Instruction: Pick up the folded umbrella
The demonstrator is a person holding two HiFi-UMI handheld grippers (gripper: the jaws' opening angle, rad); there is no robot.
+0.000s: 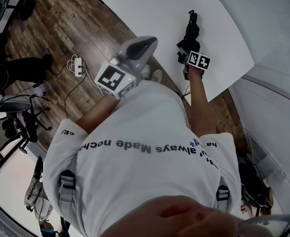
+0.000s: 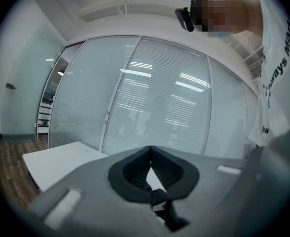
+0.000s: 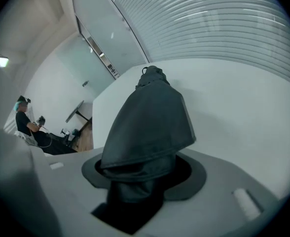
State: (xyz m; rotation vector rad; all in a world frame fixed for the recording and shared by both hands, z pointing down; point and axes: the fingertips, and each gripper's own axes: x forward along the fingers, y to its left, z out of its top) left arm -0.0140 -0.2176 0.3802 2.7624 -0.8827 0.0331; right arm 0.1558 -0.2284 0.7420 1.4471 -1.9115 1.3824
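The folded umbrella, black in its sleeve, sits clamped in the right tongs, its far end reaching out over the white counter; the grasp looks made, so next comes a steady lift clear. The left tongs hang closed and empty

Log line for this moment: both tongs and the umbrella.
right tongs: shut on folded umbrella | left tongs: shut, empty | white table: below umbrella
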